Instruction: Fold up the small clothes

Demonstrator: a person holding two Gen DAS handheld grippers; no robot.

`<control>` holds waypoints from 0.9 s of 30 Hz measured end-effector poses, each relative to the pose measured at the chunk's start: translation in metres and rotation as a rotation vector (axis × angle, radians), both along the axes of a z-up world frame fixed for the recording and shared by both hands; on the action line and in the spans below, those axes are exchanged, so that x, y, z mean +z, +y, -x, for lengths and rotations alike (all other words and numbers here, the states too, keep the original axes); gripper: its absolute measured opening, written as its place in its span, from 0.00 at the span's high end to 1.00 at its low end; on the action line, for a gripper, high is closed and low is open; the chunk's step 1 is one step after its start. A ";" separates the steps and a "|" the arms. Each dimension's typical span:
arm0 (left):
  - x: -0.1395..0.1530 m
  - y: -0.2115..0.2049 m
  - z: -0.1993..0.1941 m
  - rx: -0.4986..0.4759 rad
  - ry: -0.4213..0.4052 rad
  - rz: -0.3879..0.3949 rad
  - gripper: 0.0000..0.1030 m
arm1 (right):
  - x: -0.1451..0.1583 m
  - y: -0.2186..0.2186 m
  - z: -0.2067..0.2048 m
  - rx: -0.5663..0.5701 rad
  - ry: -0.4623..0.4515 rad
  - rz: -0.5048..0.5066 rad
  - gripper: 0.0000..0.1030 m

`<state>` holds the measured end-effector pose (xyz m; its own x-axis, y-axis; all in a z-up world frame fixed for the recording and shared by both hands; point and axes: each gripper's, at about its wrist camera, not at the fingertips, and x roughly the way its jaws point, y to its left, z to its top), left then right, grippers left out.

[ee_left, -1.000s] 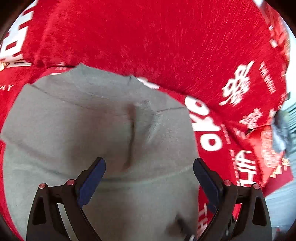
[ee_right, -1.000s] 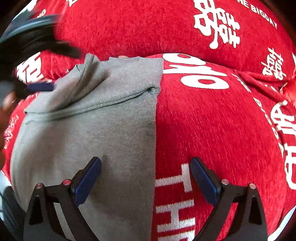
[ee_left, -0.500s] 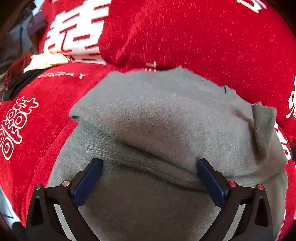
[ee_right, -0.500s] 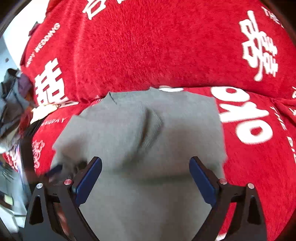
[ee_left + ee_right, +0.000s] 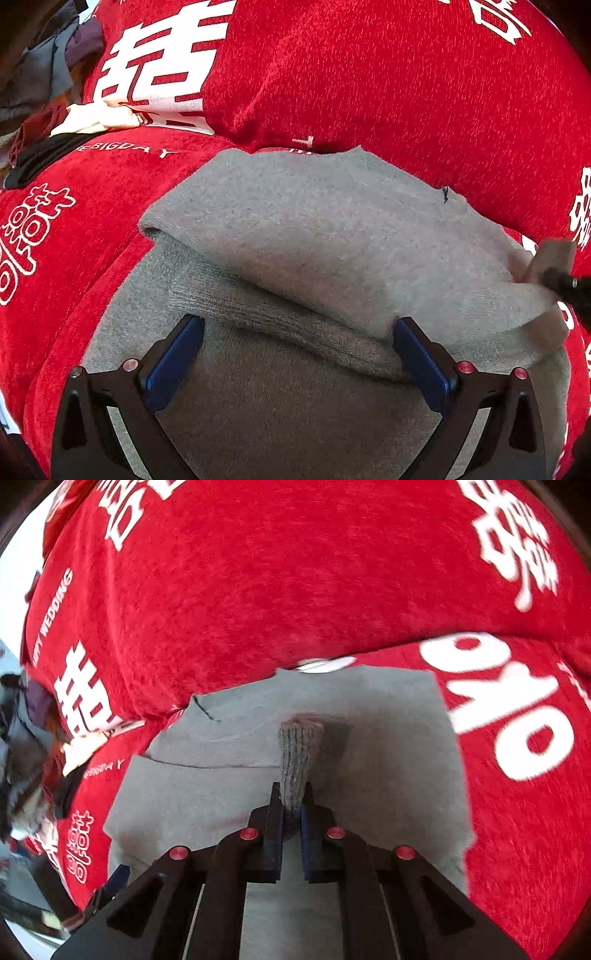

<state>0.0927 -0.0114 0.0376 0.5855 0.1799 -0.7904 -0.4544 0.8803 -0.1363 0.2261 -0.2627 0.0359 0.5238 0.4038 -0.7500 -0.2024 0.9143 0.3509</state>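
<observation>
A grey knit sweater (image 5: 332, 236) lies partly folded on the red cover, its upper layer lapped over a ribbed band (image 5: 280, 314). My left gripper (image 5: 297, 325) hovers open just above that band, blue pads wide apart, nothing pinched. In the right wrist view the same sweater (image 5: 388, 746) spreads flat. My right gripper (image 5: 291, 801) has its jaws closing tight on a ribbed cuff (image 5: 299, 749), which stands up between the pads. The right gripper's tip (image 5: 557, 278) also shows at the left wrist view's right edge, lifting a grey flap.
A red plush cover with white lettering (image 5: 369, 74) drapes the seat and backrest (image 5: 295, 572) behind the sweater. A heap of other clothes (image 5: 48, 92) lies at the far left, also seen as a blurred heap (image 5: 22, 738).
The right gripper swung left over the sweater and went from wide open to shut on the ribbed cuff. The left gripper dropped to the folded edge, then held still.
</observation>
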 end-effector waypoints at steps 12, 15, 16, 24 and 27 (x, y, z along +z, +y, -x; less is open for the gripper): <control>0.053 0.039 0.001 0.010 -0.095 0.181 0.00 | 0.006 -0.013 0.017 -0.048 -0.114 0.120 0.92; 0.040 0.047 -0.032 -0.002 0.019 0.204 0.00 | -0.022 -0.019 0.004 -0.043 0.032 0.117 0.89; 0.031 0.047 -0.039 -0.009 0.064 0.196 0.00 | -0.026 -0.026 0.004 -0.045 0.041 0.081 0.88; 0.001 0.031 -0.031 -0.033 0.065 0.040 0.00 | -0.017 -0.063 -0.002 -0.095 0.065 -0.136 0.50; 0.001 0.031 -0.031 -0.029 0.058 0.031 0.00 | -0.021 -0.054 -0.014 -0.087 0.083 -0.064 0.88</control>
<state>0.1235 0.0191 0.0386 0.5433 0.1383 -0.8281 -0.4363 0.8892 -0.1378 0.2398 -0.3167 0.0144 0.4966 0.4082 -0.7660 -0.0910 0.9022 0.4217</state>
